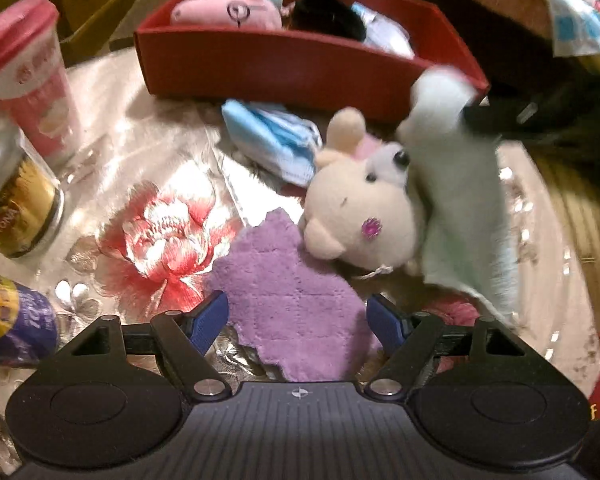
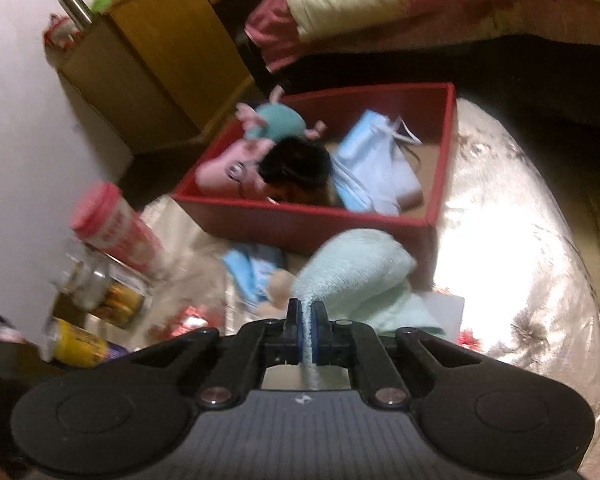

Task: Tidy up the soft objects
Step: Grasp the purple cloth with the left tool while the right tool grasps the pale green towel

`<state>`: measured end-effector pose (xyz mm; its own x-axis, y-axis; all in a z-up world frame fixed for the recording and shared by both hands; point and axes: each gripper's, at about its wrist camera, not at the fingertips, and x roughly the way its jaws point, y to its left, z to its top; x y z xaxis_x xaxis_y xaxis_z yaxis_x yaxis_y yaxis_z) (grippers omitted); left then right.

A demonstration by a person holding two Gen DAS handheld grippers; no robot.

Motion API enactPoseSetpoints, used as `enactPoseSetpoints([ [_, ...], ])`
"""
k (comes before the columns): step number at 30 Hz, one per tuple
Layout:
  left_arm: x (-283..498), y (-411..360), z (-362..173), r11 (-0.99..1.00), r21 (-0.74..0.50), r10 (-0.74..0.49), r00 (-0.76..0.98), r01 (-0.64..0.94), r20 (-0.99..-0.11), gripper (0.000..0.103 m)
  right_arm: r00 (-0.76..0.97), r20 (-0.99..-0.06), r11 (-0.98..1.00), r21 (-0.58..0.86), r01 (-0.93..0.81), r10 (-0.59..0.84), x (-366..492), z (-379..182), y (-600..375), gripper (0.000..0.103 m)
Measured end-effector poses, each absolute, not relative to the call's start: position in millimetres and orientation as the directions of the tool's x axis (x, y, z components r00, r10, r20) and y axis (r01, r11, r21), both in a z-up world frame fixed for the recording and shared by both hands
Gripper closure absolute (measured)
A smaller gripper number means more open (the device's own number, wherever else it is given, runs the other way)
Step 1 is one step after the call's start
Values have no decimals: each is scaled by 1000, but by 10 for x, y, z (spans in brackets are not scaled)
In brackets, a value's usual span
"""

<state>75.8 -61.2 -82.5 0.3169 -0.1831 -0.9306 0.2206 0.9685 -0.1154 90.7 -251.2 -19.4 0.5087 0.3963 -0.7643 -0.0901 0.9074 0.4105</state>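
While pinched, mint cloth [image 2: 356, 268] fills right tongs [image 2: 307, 312]

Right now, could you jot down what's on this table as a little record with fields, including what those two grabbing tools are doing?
surface: shiny floral tablecloth
container: red box, open top
already in box: pink plush, pale blue pouch, something dark
outside box: purple cloth, cream plush, blue folded cloth
left gripper: fingers open, straddling the purple cloth, not pressing it
right gripper: fingers shut on mint green towel, in front of the box
bystanders: pink-lidded cup, jar
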Motion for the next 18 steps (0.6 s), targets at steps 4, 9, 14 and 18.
enactPoseSetpoints([
  [4, 802, -729, -927, 967, -75, -154, 325, 242, -933, 25, 544, -717, 884, 455, -109, 436, 817, -22, -2490, 103],
  [9, 735, -849, -977, 954, 39, -82, 381, 299, -921, 30, 574, -681, 873, 469, -136, 455, 733, 143, -2457, 103],
  [14, 718, -662, -880, 960, 11, -97, 369, 279, -924, 70, 627, -624, 863, 477, -167, 466, 614, 363, -2478, 103],
  [18, 692, -457, -816, 968, -35, -122, 347, 247, -930, 75, 651, -564, 831, 518, -201, 509, 537, 535, -2517, 103],
])
